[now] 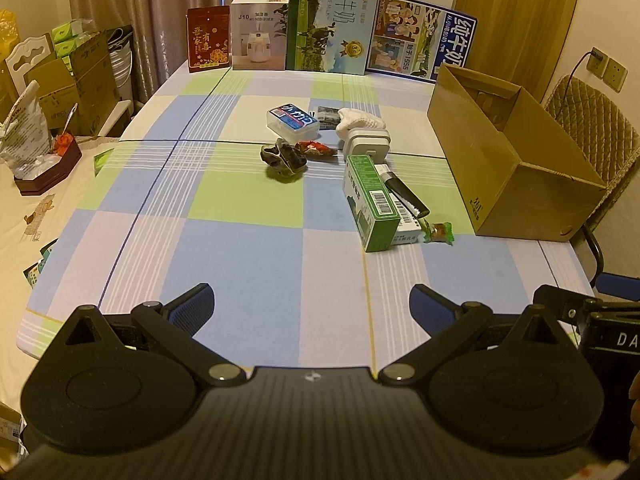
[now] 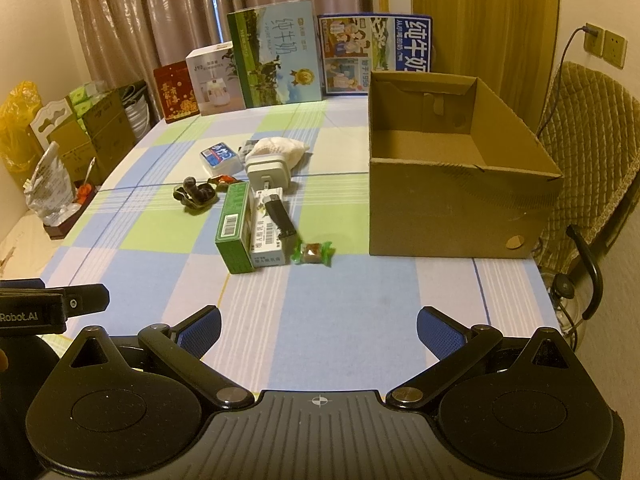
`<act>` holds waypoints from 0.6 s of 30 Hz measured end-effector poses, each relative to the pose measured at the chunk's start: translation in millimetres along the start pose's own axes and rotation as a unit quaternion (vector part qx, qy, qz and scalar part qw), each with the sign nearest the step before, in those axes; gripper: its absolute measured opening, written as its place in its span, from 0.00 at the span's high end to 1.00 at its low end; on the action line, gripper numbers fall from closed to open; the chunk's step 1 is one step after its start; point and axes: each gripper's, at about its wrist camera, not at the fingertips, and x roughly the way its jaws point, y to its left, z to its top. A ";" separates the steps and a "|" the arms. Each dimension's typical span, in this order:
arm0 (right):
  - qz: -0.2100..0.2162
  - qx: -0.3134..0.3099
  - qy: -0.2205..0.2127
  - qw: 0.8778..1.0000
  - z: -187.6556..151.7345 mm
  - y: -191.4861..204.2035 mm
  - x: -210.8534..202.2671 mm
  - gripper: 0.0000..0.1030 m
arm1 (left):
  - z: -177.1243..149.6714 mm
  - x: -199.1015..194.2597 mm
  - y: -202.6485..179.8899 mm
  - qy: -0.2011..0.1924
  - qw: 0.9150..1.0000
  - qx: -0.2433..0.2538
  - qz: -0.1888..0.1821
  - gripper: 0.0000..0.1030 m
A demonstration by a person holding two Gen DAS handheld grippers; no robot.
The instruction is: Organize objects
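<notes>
Both grippers, left gripper (image 1: 312,300) and right gripper (image 2: 319,324), hover low in frame with fingers apart, holding nothing. Mid-frame on the table (image 2: 340,340) lie a green carton (image 2: 234,228), stiff and light, best gripped across its narrow sides, and a crinkly, slippery candy (image 2: 313,253). The cardboard box (image 2: 448,208) stands at right; its near inside floor is hidden.

Curtains (image 2: 160,12), a quilted chair (image 2: 592,152) and wall sockets (image 2: 604,46) surround the checked table (image 2: 340,340)
</notes>
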 end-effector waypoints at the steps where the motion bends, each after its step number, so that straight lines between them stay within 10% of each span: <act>1: 0.000 0.000 0.000 1.000 -0.9 -0.8 1.5 0.02 | 1.3 0.6 0.1 0.001 1.000 0.001 0.000 0.01; 18: 0.016 -0.008 0.008 1.000 2.4 -15.7 51.8 0.02 | 17.7 56.6 2.4 0.024 0.999 -0.031 -0.035 0.01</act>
